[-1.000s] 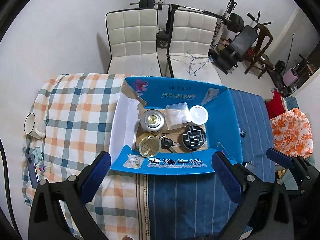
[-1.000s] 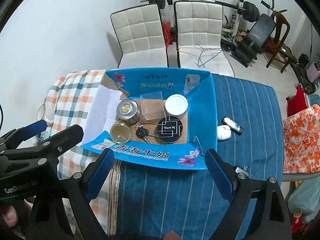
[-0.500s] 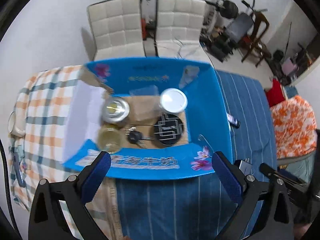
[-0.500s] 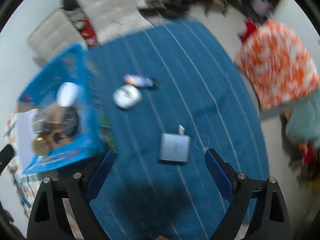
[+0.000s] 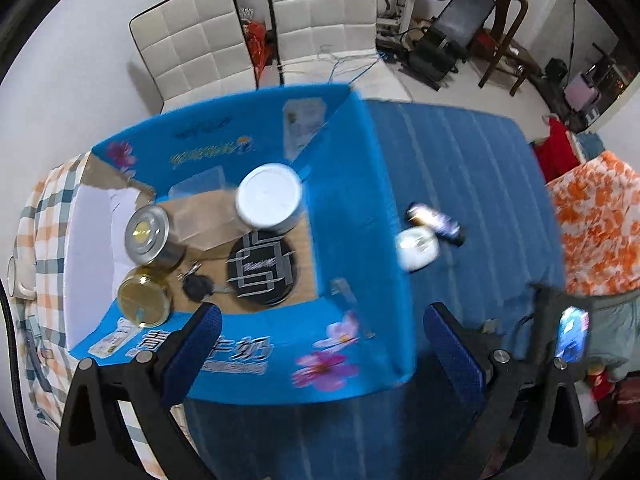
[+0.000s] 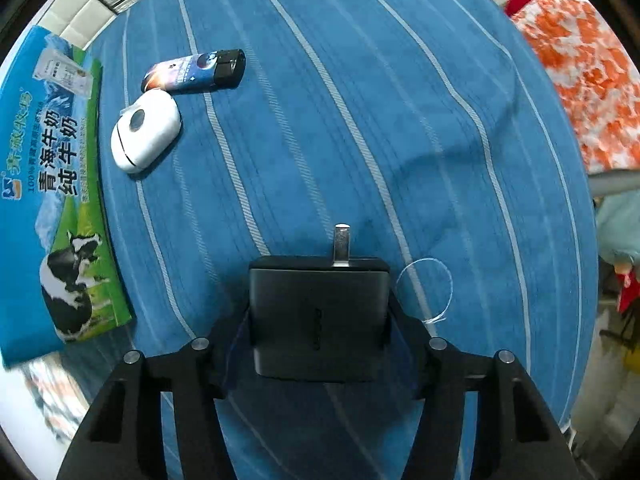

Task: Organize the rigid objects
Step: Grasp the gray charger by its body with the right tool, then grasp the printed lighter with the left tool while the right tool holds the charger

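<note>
Our right gripper [image 6: 320, 320] has its jaws closed against the two sides of a dark grey charger block [image 6: 318, 316], which sits low between the fingers with its metal prong pointing to twelve o'clock. Whether it has left the blue striped cloth [image 6: 400, 120] we cannot tell. Our left gripper [image 5: 320, 344] is spread wide and holds nothing, hovering above the near wall of the blue milk carton box [image 5: 352, 240].

Inside that box we see a white-lidded jar [image 5: 268, 196], a black round tin [image 5: 262, 268], two metal tins [image 5: 146, 234] and a key [image 5: 196, 288]. Outside it, at ten o'clock from the charger, a white earbud case [image 6: 144, 130] lies just beside a dark blue lighter [image 6: 194, 72].

The risks, as we judge them: the smooth block could pivot or slip if the pads bite too near its rear edge; the prong might catch the box wall on the way in; and the loose thread loop [image 6: 426, 292] at three o'clock could snag on a finger.
</note>
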Tool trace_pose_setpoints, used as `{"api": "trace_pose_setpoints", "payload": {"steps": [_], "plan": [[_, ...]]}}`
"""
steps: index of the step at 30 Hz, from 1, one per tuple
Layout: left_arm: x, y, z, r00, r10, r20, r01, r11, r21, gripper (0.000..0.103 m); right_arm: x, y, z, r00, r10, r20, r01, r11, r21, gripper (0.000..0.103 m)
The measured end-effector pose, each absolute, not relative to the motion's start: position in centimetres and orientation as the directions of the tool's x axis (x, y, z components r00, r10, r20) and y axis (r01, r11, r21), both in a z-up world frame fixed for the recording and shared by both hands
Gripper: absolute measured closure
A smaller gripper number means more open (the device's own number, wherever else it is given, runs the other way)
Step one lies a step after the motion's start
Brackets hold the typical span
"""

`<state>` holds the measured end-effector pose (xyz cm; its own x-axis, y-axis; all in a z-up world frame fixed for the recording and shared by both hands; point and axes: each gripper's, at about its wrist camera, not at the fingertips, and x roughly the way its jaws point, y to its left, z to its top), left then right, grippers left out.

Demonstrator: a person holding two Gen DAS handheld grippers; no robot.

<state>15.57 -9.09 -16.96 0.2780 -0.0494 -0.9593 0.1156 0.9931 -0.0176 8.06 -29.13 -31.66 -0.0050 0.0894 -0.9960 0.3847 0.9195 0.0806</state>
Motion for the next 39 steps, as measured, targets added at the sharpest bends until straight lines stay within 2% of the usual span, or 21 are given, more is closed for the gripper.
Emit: {"api": "trace_pose_setpoints", "payload": {"steps": [7,13,16,17,22,25,29,33,37,38,39], "plan": [[17.8,-15.8,-15.7,0.290,-0.140,-0.947,0.214,0.974,-0.078,0.000,7.3,-35.9,-29.8,0.034,0.077,-0.996,0.379,0.921,0.085,0.041],[22.6,-20.8,-21.5,0.142,-0.165,-0.976,0.152,0.978,-0.143,0.000,8.8,-42.4,-28.8,0.076,0.051,-0.996,0.464,0.882,0.081,0.041],[24.1,-21.9,-24.3,0.060,-0.181,-0.982,0.103,0.979,-0.174,0.017,10.2,-44.1,-28.2,0.099,0.038,-0.994,0.484,0.871,0.081,0.041],[24.5,-22.1,-25.2,0.043,-0.181,-0.983,0.079,0.981,-0.177,0.017,10.7,-44.5,-28.0,0.107,0.034,-0.994,0.487,0.869,0.082,0.041],[26.1,-22.6,-29.2,-0.048,-0.119,-0.992,0.017,0.993,-0.120,0.017,12.0,-45.4,-27.8,0.125,0.037,-0.991,0.479,0.873,0.094,0.041],[27.0,-23.2,-30.8,-0.082,-0.055,-0.995,0.037,0.998,-0.058,0.017,12.7,-44.9,-27.8,0.135,0.034,-0.990,0.462,0.882,0.093,0.041],[27.3,-23.5,-31.9,-0.102,-0.072,-0.992,0.018,0.997,-0.074,0.018,13.4,-44.8,-28.3,0.143,0.058,-0.988,0.455,0.883,0.118,0.041],[26.3,-25.2,-32.2,-0.085,-0.095,-0.992,0.064,0.993,-0.101,0.022,13.5,-45.0,-28.8,0.143,0.072,-0.987,0.455,0.881,0.131,0.041],[25.1,-27.0,-31.5,-0.056,-0.124,-0.991,0.135,0.982,-0.131,0.043,13.2,-45.7,-29.4,0.132,0.077,-0.988,0.464,0.876,0.130,0.041],[24.9,-27.1,-31.4,-0.047,-0.127,-0.991,0.144,0.981,-0.133,0.058,13.1,-45.8,-29.5,0.128,0.075,-0.989,0.464,0.877,0.126,0.041],[24.6,-27.1,-31.3,-0.043,-0.130,-0.991,0.153,0.979,-0.136,0.065,13.0,-46.0,-29.7,0.126,0.074,-0.989,0.465,0.876,0.125,0.041]]}}
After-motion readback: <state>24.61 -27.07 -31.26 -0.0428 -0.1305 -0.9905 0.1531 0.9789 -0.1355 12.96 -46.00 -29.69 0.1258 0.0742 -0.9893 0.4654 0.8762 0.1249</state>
